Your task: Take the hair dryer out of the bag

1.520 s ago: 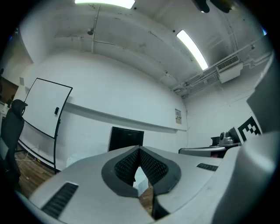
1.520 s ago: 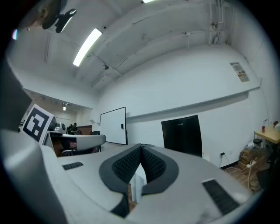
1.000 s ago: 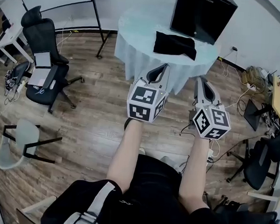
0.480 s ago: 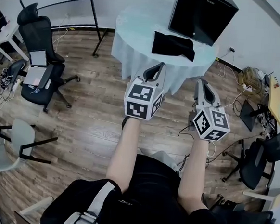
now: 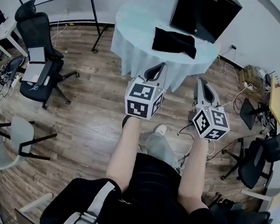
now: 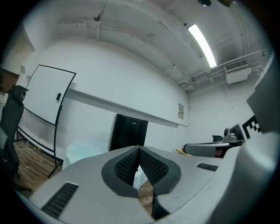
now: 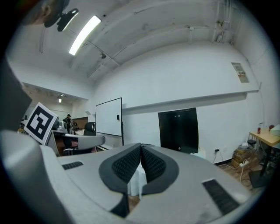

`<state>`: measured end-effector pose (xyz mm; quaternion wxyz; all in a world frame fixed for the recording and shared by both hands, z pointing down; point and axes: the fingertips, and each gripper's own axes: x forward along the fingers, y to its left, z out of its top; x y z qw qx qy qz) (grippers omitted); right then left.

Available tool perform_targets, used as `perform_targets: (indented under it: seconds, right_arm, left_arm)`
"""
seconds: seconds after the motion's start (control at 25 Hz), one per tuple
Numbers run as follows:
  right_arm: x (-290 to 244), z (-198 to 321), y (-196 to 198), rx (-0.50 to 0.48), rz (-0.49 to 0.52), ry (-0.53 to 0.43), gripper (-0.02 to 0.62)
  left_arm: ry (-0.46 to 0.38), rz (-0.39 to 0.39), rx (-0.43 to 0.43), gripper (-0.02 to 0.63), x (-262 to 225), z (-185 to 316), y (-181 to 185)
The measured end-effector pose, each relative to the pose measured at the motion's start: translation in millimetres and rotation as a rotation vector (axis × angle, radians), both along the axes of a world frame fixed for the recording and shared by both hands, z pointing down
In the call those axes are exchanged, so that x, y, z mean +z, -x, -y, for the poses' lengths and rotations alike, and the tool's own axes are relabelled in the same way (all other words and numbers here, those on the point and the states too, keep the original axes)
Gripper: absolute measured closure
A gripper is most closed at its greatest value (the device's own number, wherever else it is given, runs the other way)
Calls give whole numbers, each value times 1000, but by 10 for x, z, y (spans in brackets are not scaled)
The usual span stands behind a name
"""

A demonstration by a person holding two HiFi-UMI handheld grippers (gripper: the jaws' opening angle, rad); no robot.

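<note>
Bright even room light, ceiling tube lamp (image 6: 202, 45) glaring, strong fisheye bending, dark vignetted corners, soft shadows

A round tabletop (image 5: 137, 24), draped down to the floor in a pale blue-white cloth (image 5: 134, 60), stands on a wooden plank floor (image 5: 92, 110). A black bag (image 5: 174, 42) lies slumped and crumpled on the tabletop, right of its middle and close to its near edge. A tall black box (image 5: 204, 15) rises at the tabletop's far right edge; whether it rests on the cloth or stands behind it cannot be told. On the floor, well left of the tabletop, stands a black office chair (image 5: 36, 52), and right of the tabletop lie loose cables (image 5: 237, 97).
</note>
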<state>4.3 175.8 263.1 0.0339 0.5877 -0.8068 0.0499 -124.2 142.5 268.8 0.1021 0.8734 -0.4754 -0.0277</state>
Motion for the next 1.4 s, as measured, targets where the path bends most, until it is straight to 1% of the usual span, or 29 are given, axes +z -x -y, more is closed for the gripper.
perform_targets:
  seconds: [0.16,0.32,0.4,0.52,0.6,0.68,0.8,0.88,1.0,1.08,1.24,1.4]
  right_arm:
    - [-22,169,19,-22,41,-8,594]
    - [-51,391,65,-46,51,-19,594]
    - [-9,496,94,-58,55,-14,594]
    - [75,663,89,-81,95,13,594]
    - [64,802,26,-91,121,13,594]
    - [42,968,-71,-94,136,7,594]
    - [123,1207,-200,-92,172,21,594]
    - [252,1360,-215,-95,190,49,594]
    - [364,1622,-264,-100,209,70,594]
    - [397,1789,-410,-90,224,74,594]
    - [450,2073,-706,-60,268,80,594]
    - [323,2350,-943,-47,311,46,594]
  left_arm:
    - [5,8,-22,594,34,138,53]
    - [10,21,-40,594,84,296,66]
    - [-9,14,-27,594,81,374,40]
    - [-61,-22,29,594,51,477,-64]
    - [-69,-18,43,594,89,585,-153]
    - [-55,-3,38,594,167,725,-249]
    - [-21,-9,27,594,312,934,-371]
    - [14,-10,13,594,451,1086,-381]
    - [51,12,-9,594,582,1358,-378]
    - [60,24,-12,594,602,1521,-451]
    - [85,10,-1,594,588,1788,-628]
    - [73,83,14,594,496,2039,-807]
